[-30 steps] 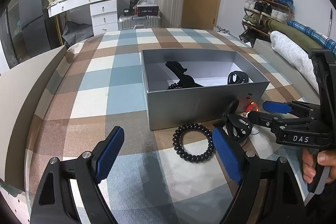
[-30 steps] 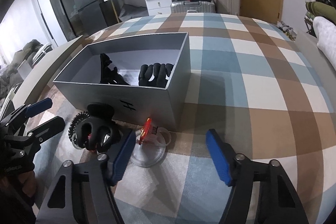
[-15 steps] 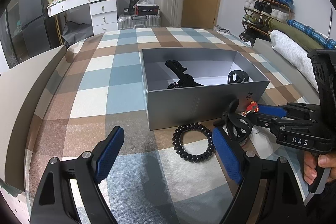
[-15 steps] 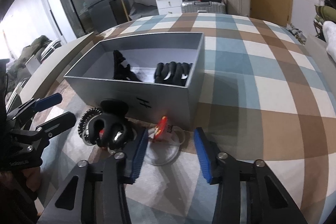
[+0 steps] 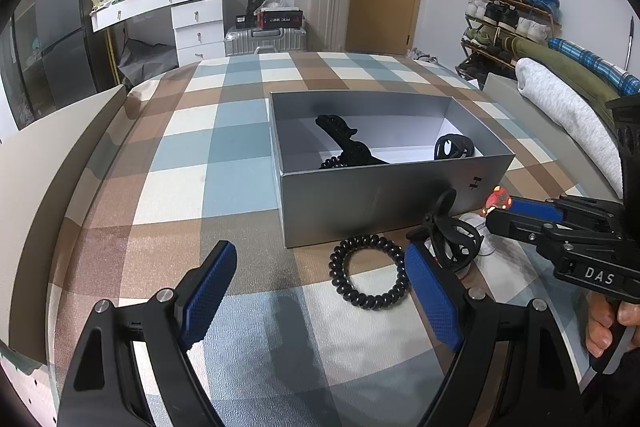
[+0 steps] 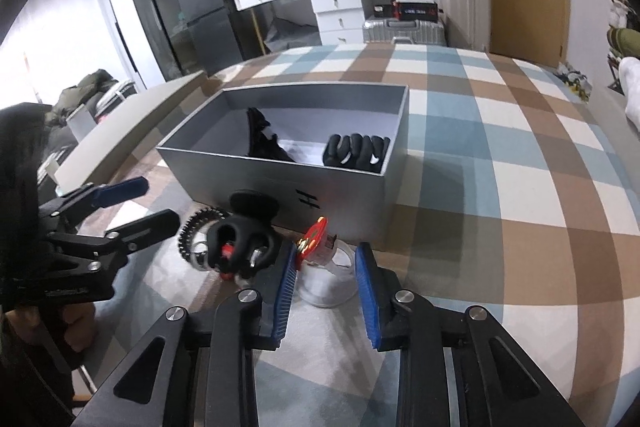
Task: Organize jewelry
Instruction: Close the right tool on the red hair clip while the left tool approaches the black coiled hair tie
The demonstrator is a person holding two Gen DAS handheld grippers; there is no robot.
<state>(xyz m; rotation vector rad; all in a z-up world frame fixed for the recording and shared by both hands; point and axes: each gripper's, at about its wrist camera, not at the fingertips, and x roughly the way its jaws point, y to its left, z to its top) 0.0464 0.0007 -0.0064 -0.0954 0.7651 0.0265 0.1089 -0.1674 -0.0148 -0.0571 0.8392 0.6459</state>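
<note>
A grey open box (image 5: 380, 203) stands on the checked cloth with two black hair clips (image 5: 344, 143) (image 5: 454, 147) inside. In front of it lie a black coil hair tie (image 5: 370, 271) and another black claw clip (image 5: 452, 239). My left gripper (image 5: 320, 295) hovers open before the coil, touching nothing. My right gripper (image 6: 326, 267) is shut on a clear round piece (image 6: 326, 283) that carries a red charm (image 6: 314, 237), close to the box's front wall (image 6: 280, 183). That claw clip (image 6: 242, 243) lies just left of the right gripper's pads. The left gripper (image 6: 156, 201) shows open at the left.
Rolled blankets (image 5: 560, 107) lie along the right edge of the cloth. A white dresser (image 5: 192, 23), suitcases (image 5: 320, 11), a shoe rack (image 5: 508, 15) and a dark fridge (image 6: 200, 7) stand behind. A hand (image 5: 608, 327) holds the right gripper's handle.
The right gripper's jaws went from wide apart to closed around the clear piece with the red charm, and it edged towards the box. The left gripper stayed put and open.
</note>
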